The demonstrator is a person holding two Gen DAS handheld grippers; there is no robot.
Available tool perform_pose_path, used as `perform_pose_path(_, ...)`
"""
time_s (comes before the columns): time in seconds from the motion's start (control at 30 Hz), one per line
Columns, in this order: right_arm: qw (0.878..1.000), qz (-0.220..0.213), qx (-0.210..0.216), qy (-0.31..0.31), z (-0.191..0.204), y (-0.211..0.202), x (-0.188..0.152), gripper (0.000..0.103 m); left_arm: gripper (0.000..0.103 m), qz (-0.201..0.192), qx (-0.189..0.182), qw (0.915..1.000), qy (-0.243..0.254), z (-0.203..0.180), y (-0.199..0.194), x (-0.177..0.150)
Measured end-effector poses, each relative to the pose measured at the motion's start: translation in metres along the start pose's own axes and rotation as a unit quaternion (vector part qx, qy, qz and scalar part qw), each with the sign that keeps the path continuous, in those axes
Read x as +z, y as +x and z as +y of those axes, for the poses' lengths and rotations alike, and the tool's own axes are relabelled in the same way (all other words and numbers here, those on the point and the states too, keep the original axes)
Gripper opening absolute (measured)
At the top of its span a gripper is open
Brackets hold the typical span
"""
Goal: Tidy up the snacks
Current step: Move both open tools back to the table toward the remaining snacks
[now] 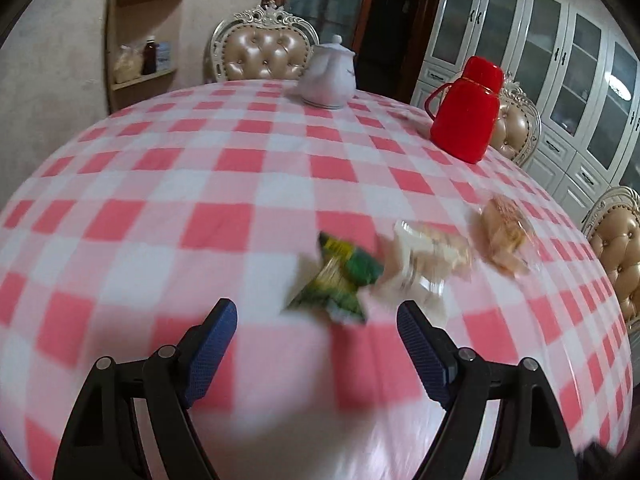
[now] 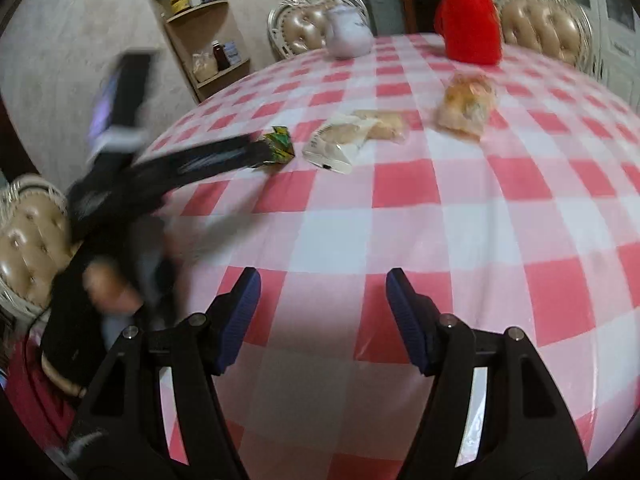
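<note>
Three snack packets lie in a row on the red-and-white checked tablecloth: a green and yellow packet, a clear packet of pale biscuits and a clear bag of bread. My left gripper is open, its blue pads empty, with the green packet just beyond its fingertips. In the right wrist view the left gripper is a dark blur reaching from the left to the green packet; the biscuits and bread lie to its right. My right gripper stands open over bare cloth, well short of the snacks.
A white teapot and a red thermos jug stand at the table's far side. Padded chairs ring the table. A blurred hand holds the left gripper at the table's left edge. A corner shelf holds jars.
</note>
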State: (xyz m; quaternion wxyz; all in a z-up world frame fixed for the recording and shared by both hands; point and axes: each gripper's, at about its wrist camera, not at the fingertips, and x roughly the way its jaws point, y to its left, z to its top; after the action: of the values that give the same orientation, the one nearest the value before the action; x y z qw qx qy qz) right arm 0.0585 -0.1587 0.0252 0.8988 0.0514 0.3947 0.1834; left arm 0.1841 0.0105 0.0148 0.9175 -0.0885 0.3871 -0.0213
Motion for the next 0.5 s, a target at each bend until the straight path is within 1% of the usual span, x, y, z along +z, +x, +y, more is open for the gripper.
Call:
perform_pose_path(0.1, 1.0, -0.003, -0.007, -0.022, 0.006, -0.004, -0.007, 0.068, 0.083, 0.0, -0.002, 0.9998, -0.022, -0.001, 0.016, 0.013)
perform_pose_path(0.2, 1.0, 0.002, -0.006, -0.024, 0.007, 0.002, -0.007, 0.068, 0.083, -0.001, -0.015, 0.9977, -0.066, 0.004, 0.027, 0.026)
perform_pose_path(0.23, 1.0, 0.003, -0.005, -0.022, 0.006, 0.005, -0.006, 0.068, 0.083, 0.003, -0.007, 0.9972, -0.074, 0.004, 0.032, 0.028)
perform_pose_path(0.27, 1.0, 0.005, -0.004, -0.021, 0.005, 0.006, -0.006, 0.068, 0.083, 0.01, 0.005, 0.9974, -0.072, 0.003, 0.036, 0.028)
perform_pose_path(0.33, 1.0, 0.007, -0.003, -0.019, 0.004, 0.006, -0.007, 0.068, 0.083, 0.033, 0.016, 0.9982, -0.047, -0.002, 0.045, 0.026)
perform_pose_path(0.37, 1.0, 0.007, -0.002, -0.018, 0.003, 0.007, -0.007, 0.068, 0.082, 0.043, 0.028, 0.9981, -0.034, -0.003, 0.045, 0.024)
perform_pose_path(0.43, 1.0, 0.007, 0.001, -0.018, 0.001, 0.004, -0.008, 0.068, 0.082, 0.046, 0.066, 0.9967, -0.016, 0.001, 0.036, 0.015)
perform_pose_path(0.5, 1.0, 0.004, 0.003, -0.016, -0.001, 0.0, -0.009, 0.068, 0.082, 0.051, 0.06, 0.9968, -0.014, 0.011, 0.024, 0.005)
